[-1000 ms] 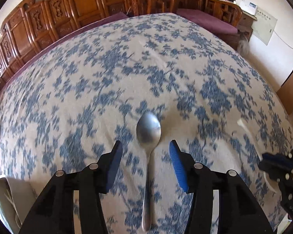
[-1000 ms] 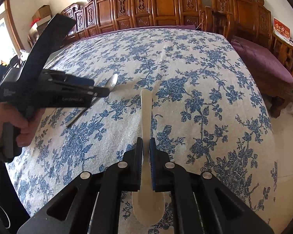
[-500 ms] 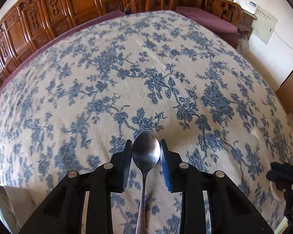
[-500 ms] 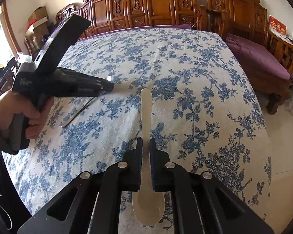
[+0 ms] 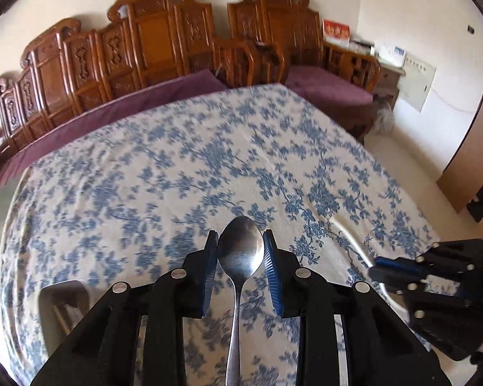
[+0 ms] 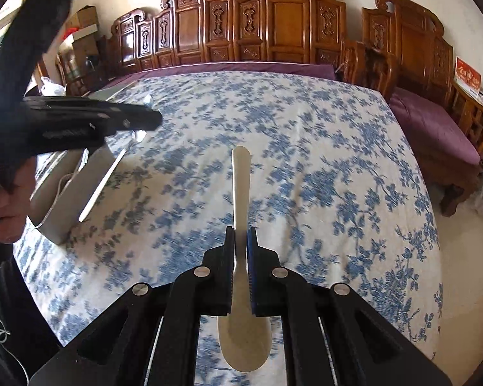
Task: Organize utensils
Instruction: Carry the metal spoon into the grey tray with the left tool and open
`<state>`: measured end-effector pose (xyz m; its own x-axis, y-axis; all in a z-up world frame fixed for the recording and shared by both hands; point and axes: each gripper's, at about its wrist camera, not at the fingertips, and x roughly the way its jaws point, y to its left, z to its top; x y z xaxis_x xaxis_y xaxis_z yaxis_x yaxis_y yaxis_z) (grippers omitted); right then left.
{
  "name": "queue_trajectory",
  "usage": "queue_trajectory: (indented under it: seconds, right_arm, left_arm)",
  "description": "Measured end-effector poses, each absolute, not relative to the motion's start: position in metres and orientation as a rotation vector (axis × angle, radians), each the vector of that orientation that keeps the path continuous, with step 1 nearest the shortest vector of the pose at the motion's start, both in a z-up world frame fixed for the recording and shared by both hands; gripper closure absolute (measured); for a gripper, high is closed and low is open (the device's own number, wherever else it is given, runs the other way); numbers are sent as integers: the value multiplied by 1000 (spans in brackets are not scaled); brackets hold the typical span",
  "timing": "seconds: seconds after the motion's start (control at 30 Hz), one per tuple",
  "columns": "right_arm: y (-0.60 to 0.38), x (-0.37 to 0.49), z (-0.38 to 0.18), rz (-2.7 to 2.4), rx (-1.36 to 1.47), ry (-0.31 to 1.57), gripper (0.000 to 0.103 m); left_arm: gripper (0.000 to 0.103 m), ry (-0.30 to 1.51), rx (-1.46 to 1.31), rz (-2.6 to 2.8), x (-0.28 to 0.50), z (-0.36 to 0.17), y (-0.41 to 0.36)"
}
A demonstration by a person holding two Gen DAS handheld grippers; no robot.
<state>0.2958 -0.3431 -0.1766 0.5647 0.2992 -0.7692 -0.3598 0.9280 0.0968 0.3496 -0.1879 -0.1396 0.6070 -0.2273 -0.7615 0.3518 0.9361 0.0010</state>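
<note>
My left gripper (image 5: 240, 251) is shut on a metal spoon (image 5: 240, 254), pinching its bowl, and holds it lifted above the blue-flowered tablecloth (image 5: 177, 173). The handle hangs back toward the camera. In the right wrist view the left gripper (image 6: 151, 119) shows at the left with the spoon (image 6: 103, 183) hanging from it. My right gripper (image 6: 241, 241) is shut on a white plastic spoon (image 6: 241, 193), handle pointing forward, bowl toward the camera. It shows at the right edge of the left wrist view (image 5: 375, 265).
A grey metal container (image 6: 64, 199) stands on the table at the left, under the metal spoon; it also shows in the left wrist view (image 5: 64, 308). Carved wooden benches (image 6: 273, 32) with purple cushions (image 6: 431, 122) surround the table.
My left gripper closed on the metal spoon's bowl and lifted it off the cloth, tilting up. My right gripper kept hold of the white spoon and rose slightly.
</note>
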Motion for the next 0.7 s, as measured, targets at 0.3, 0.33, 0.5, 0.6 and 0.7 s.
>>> queue_trajectory:
  seconds: [0.3,0.33,0.5,0.6,0.7]
  right_arm:
    - [-292,289,-162,434,-98,864,94]
    - [-286,289,-160,441,-100,862,94]
    - [-260,288,-157,473,-110,856,94]
    - [-244,287,-156,493,-113,855,94]
    - [-227,286,-157,515,-122,856,94]
  left_arm:
    - [77,805,105,-290,329,-108,-126]
    - [77,801,102,-283,328,-106,-119]
    - [77,791,80,-250,322,-102,-89]
    - [77,796,69,-232,321,-105,-69]
    - [77,812,47,-215,322,-112,-46]
